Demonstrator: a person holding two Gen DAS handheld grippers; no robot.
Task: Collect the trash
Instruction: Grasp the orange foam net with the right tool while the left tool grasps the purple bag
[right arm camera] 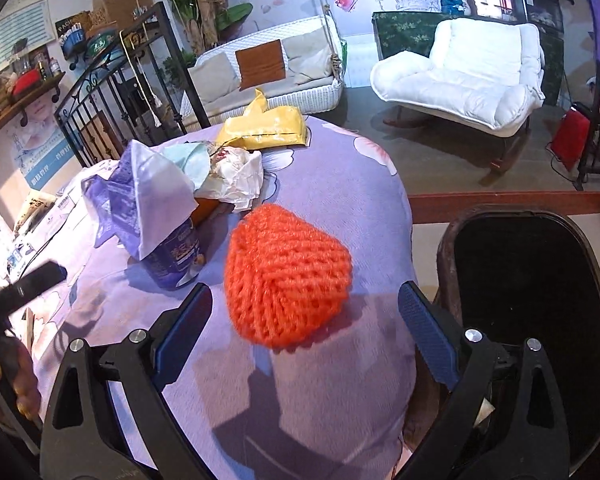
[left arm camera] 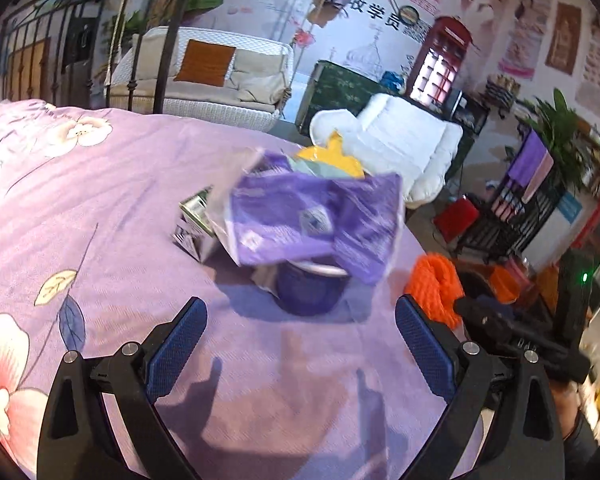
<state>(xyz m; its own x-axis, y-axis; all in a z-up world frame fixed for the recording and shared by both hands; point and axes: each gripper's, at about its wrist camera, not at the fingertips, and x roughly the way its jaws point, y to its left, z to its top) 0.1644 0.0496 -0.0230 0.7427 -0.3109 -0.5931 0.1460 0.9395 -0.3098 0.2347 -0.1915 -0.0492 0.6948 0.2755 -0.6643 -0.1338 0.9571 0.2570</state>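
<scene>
Trash lies on a table with a purple floral cloth (left arm camera: 100,208). A purple plastic wrapper (left arm camera: 312,220) drapes over a dark purple cup (left arm camera: 310,288), just ahead of my open, empty left gripper (left arm camera: 300,320). A small box (left arm camera: 194,220) lies left of the cup and a yellow bag (left arm camera: 334,158) behind it. In the right wrist view an orange foam net (right arm camera: 286,276) lies between the fingers of my open right gripper (right arm camera: 306,308). The cup (right arm camera: 176,256), crumpled white paper (right arm camera: 236,176) and the yellow bag (right arm camera: 260,126) sit beyond it.
A black trash bin (right arm camera: 528,320) stands open beside the table's right edge. A white armchair (right arm camera: 472,76), a wicker swing sofa (right arm camera: 268,68) and an iron railing (right arm camera: 112,92) stand behind the table. The right gripper's body (left arm camera: 520,336) shows at the left view's right side.
</scene>
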